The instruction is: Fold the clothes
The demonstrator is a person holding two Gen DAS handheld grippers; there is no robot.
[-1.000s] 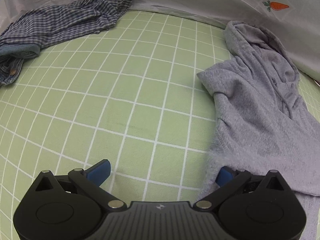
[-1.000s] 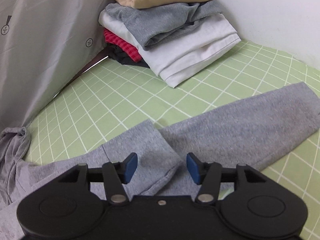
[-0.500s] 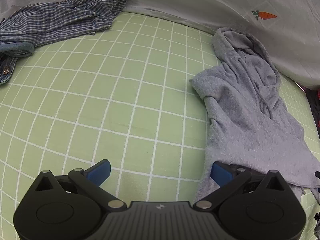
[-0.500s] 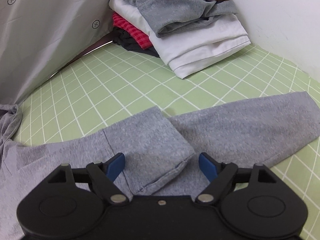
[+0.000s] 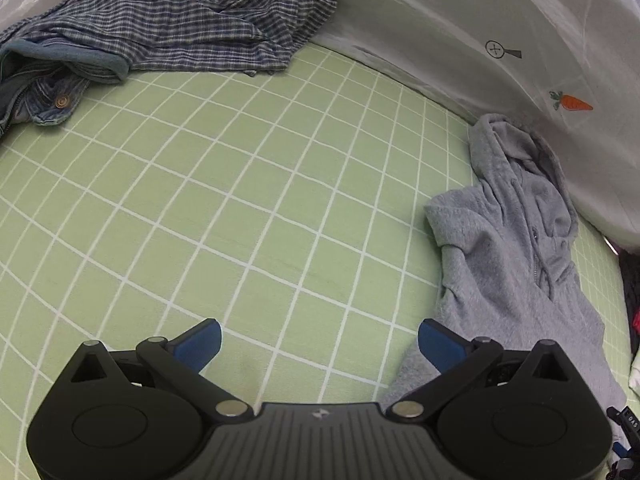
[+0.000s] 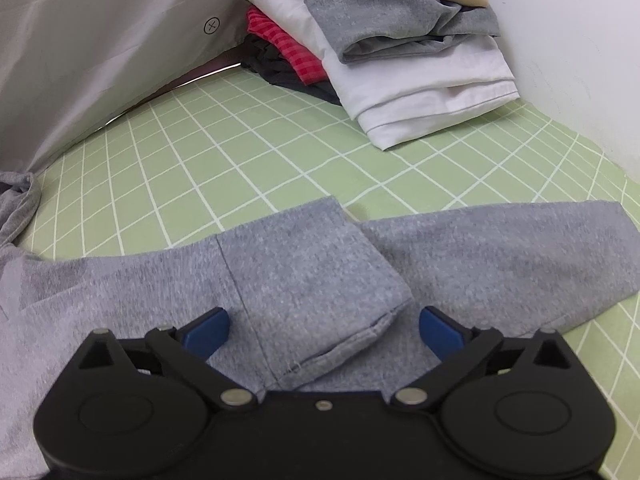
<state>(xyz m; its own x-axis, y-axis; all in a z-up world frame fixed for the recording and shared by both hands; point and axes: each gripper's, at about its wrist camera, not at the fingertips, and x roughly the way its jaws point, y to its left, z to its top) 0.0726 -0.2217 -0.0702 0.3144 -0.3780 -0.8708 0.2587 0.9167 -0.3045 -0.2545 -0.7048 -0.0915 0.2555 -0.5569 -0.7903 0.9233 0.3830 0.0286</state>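
Note:
A grey zip hoodie (image 5: pixel 516 264) lies on the green grid mat, hood towards the white wall, at the right of the left wrist view. My left gripper (image 5: pixel 318 340) hovers open over bare mat, its right finger at the hoodie's edge. In the right wrist view the hoodie's sleeve (image 6: pixel 500 260) stretches right, with a folded cuff end (image 6: pixel 312 280) lying over it. My right gripper (image 6: pixel 324 326) is low over that cuff, its jaws opening wide; the cloth lies under them, and the blue pads do not press on it.
A stack of folded clothes (image 6: pixel 400 40) (beige, grey, white, red, dark) stands at the back corner by the wall. A crumpled blue plaid shirt (image 5: pixel 180 36) and denim piece (image 5: pixel 44 96) lie at the far left of the green mat (image 5: pixel 240 200).
The right gripper's jaws have spread from half open to wide, letting go of the sleeve cuff, and it sank closer. The left gripper drifted left, away from the hoodie, and rolled a little.

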